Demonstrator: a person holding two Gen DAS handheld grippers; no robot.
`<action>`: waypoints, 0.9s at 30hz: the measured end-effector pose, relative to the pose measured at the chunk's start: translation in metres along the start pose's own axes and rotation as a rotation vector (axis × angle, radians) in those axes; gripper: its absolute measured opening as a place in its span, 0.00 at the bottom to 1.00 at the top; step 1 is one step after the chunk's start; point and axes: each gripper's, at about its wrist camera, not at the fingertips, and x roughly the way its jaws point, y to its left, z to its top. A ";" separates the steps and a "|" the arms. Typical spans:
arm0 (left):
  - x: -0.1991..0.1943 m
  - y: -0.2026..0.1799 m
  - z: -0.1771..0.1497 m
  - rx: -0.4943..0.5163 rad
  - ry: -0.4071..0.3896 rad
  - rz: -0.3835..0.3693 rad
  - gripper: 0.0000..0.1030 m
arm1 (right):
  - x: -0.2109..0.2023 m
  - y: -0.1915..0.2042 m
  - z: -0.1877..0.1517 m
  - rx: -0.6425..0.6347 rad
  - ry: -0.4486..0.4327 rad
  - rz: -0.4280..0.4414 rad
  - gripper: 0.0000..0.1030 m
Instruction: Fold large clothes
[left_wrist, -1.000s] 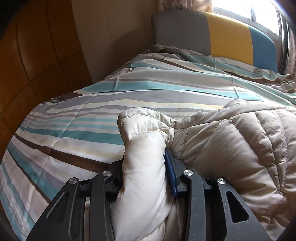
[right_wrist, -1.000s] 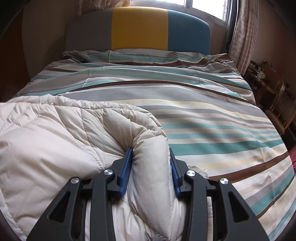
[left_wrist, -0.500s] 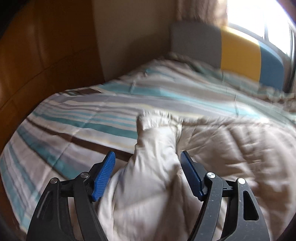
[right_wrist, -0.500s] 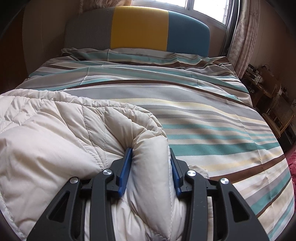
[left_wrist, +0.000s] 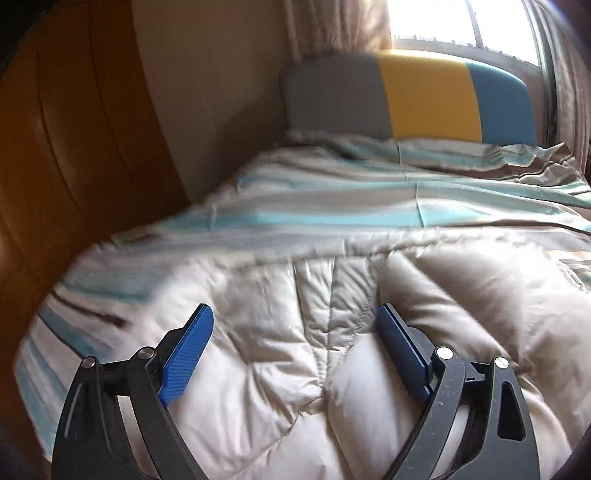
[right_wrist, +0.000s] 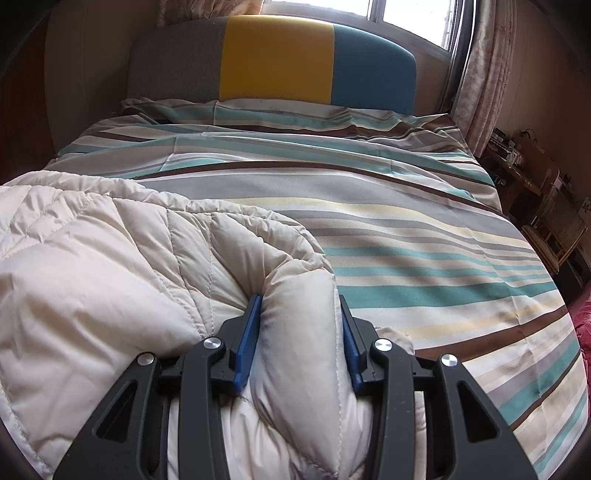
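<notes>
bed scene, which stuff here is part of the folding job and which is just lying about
Part of the job:
- cream quilted coat
- right gripper, clamped on a fold of the coat
- left gripper, jaws opening, pads off the coat

Just there:
- striped bedding
- grey, yellow and blue headboard
- curtain
- cluttered furniture beside the bed
</notes>
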 end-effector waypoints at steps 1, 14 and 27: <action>0.005 0.005 -0.006 -0.030 0.012 -0.016 0.91 | 0.000 0.000 0.000 0.001 -0.001 0.002 0.38; 0.027 0.012 -0.023 -0.096 0.052 -0.079 0.97 | -0.050 -0.001 0.015 0.027 -0.068 0.068 0.43; 0.024 0.006 -0.024 -0.070 0.054 -0.034 0.97 | -0.066 0.120 0.028 -0.137 -0.108 0.317 0.41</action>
